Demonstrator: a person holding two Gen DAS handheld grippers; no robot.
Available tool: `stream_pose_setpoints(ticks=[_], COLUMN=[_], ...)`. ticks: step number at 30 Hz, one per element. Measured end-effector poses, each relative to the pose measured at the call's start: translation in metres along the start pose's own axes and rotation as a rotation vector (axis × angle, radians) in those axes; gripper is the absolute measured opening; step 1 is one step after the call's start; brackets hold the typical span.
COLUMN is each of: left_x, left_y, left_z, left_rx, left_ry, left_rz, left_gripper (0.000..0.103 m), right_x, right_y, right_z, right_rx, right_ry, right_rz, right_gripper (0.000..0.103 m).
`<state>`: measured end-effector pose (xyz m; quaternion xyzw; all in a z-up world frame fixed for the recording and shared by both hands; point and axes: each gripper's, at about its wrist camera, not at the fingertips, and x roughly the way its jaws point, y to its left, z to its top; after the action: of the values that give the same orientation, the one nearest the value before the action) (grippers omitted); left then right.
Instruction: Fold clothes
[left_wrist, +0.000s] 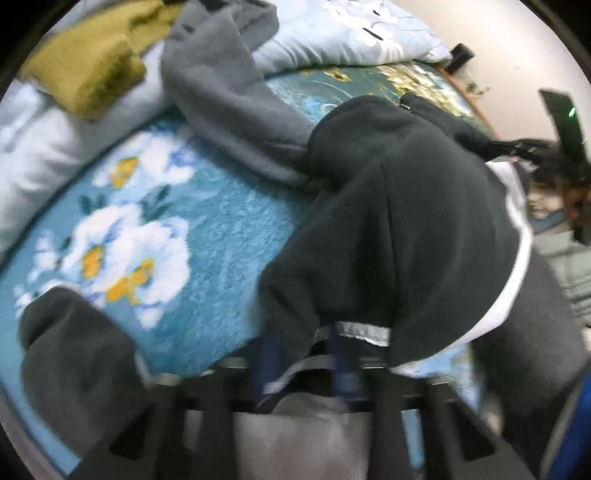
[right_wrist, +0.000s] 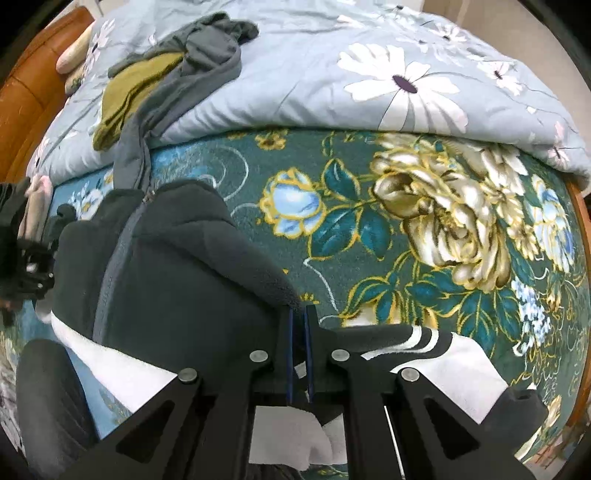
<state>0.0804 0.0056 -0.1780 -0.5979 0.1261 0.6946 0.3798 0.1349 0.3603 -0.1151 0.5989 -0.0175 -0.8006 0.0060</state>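
Three garments show: a dark fleece jacket (right_wrist: 177, 280), a grey one (right_wrist: 207, 62), an olive one (right_wrist: 125, 92). Both the right gripper (right_wrist: 300, 317) and, apparently, the blurred left gripper (left_wrist: 306, 354) pinch the dark fleece.

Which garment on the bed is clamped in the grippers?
The dark fleece jacket with white panels; the lighter grey garment and olive one lie untouched on the quilt.

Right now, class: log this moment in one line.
left gripper: shut on dark grey fleece jacket | right gripper: shut on it | floral blanket beneath

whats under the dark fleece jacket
Under the dark fleece jacket a white garment sticks out, lying on the floral blanket. How far the white garment runs beneath is covered.
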Motion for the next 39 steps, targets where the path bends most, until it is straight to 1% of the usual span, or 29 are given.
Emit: stream_pose_setpoints(ticks=[2, 5, 7, 8, 10, 11, 13, 14, 15, 17, 19, 21, 24, 26, 27, 28, 29, 30, 31, 35, 37, 39], left_x=[-0.011, -0.048, -0.083, -0.106, -0.136, -0.15, -0.179, -0.179, -0.178, -0.17, -0.16, -0.14, -0.133, -0.128, -0.126, -0.123, -0.12, -0.118, -0.115, -0.109, -0.108, -0.106], left_y=[-0.008, -0.015, -0.019, -0.024, -0.042, -0.052, -0.071, -0.079, -0.088, -0.101, -0.109, -0.11, -0.108, -0.103, -0.101, -0.1, -0.099, -0.097, -0.096, -0.09, -0.087, -0.083], left_z=[-0.007, -0.012, -0.012, -0.012, -0.011, -0.011, -0.01, -0.008, -0.004, -0.011, -0.013, -0.011, -0.023, -0.031, -0.034, -0.035, -0.036, -0.037, -0.038, -0.037, -0.036, -0.035], left_rx=[-0.02, -0.091, -0.144, -0.17, -0.147, -0.133, -0.105, -0.095, -0.088, -0.089, -0.102, -0.149, -0.21, -0.245, -0.263, -0.27, -0.277, -0.283, -0.29, -0.321, -0.333, -0.346], left_ry=[-0.051, -0.178, -0.288, -0.359, -0.433, -0.467, -0.536, -0.551, -0.558, -0.54, -0.51, -0.476, -0.464, -0.447, -0.437, -0.427, -0.416, -0.405, -0.394, -0.365, -0.351, -0.327], left_rz=[0.055, 0.133, 0.178, 0.196, 0.234, 0.254, 0.292, 0.303, 0.305, 0.321, 0.338, 0.343, 0.348, 0.362, 0.37, 0.374, 0.379, 0.384, 0.388, 0.393, 0.397, 0.401], left_gripper=[0.011, 0.01, 0.01, 0.01, 0.01, 0.01, 0.01, 0.01, 0.01, 0.01, 0.01, 0.01, 0.01, 0.01, 0.01, 0.01, 0.01, 0.01, 0.01, 0.01, 0.01, 0.01], right_x=[-0.015, -0.045, -0.065, -0.076, -0.093, -0.103, -0.124, -0.133, -0.138, -0.138, -0.126, -0.107, -0.077, -0.054, -0.045, -0.031, -0.015, -0.002, 0.013, 0.049, 0.063, 0.079], right_y=[0.001, -0.002, -0.007, -0.01, -0.016, -0.02, -0.029, -0.034, -0.039, -0.046, -0.049, -0.05, -0.05, -0.048, -0.047, -0.045, -0.042, -0.039, -0.035, -0.022, -0.019, -0.018], right_z=[-0.001, 0.001, 0.004, 0.004, 0.003, 0.001, -0.005, -0.008, -0.011, -0.02, -0.026, -0.03, -0.034, -0.03, -0.028, -0.023, -0.017, -0.013, -0.007, 0.014, 0.028, 0.041], right_rx=[0.002, 0.014, 0.027, 0.032, 0.039, 0.047, 0.071, 0.083, 0.087, 0.081, 0.067, 0.055, 0.039, 0.018, 0.002, -0.03, -0.068, -0.096, -0.141, -0.292, -0.333, -0.369], right_ry=[-0.057, -0.161, -0.217, -0.251, -0.298, -0.332, -0.393, -0.418, -0.428, -0.424, -0.382, -0.327, -0.254, -0.2, -0.185, -0.157, -0.109, -0.068, -0.028, 0.017, 0.042, 0.084], right_rz=[-0.015, -0.035, -0.038, -0.04, -0.033, -0.035, -0.027, -0.017, -0.003, 0.024, 0.058, 0.095, 0.141, 0.181, 0.18, 0.182, 0.182, 0.178, 0.171, 0.143, 0.173, 0.219], right_gripper=[0.005, 0.005, 0.005, 0.005, 0.004, 0.001, 0.0, 0.0, 0.0, 0.0, 0.0, 0.0, 0.0, 0.0, 0.001, 0.012, 0.023, 0.047, 0.054, 0.055, 0.062, 0.062])
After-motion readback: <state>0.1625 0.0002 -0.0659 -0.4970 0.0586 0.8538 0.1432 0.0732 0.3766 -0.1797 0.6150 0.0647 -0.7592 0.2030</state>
